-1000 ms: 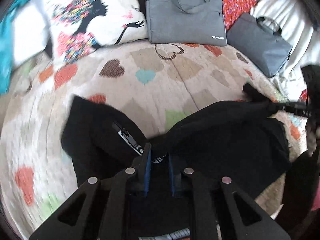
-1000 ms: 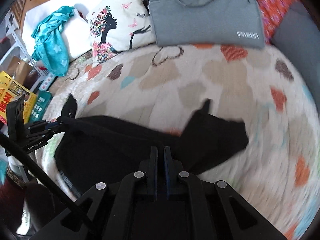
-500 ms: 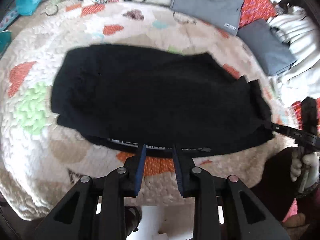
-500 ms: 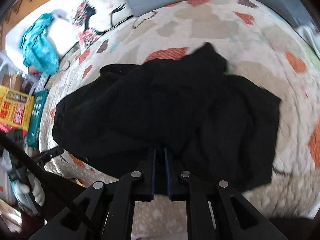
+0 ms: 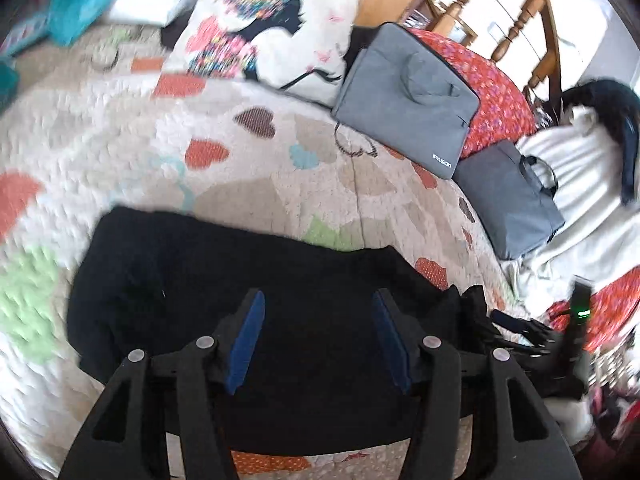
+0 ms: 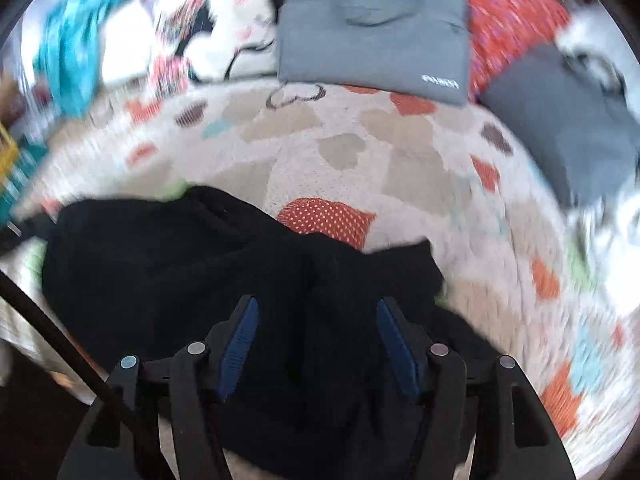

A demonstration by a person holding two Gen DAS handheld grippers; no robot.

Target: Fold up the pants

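While the black pants [image 5: 248, 280] are lying flat on the quilted heart-pattern bed cover [image 5: 260, 184], two grey bags [image 5: 408, 100] are resting behind; the left gripper [image 5: 316, 332] and right gripper [image 6: 316, 336] jaws have just been opening, holding nothing.

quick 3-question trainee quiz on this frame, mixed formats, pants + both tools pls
1. True or false: the left tool is clamped on the black pants.
2. Multiple choice: what lies on the heart-print quilt beyond the pants in the right wrist view? A) a grey laptop bag B) a wooden tray C) a pair of shoes
3. Fill in: the right tool has its blue pads standing ____ over the pants.

Key
1. False. Its jaws have just been opening and the pads press on nothing; the pants lie flat on the quilt under them.
2. A, the grey laptop bag.
3. Apart; these jaws have also just been opening, with no cloth pinched.
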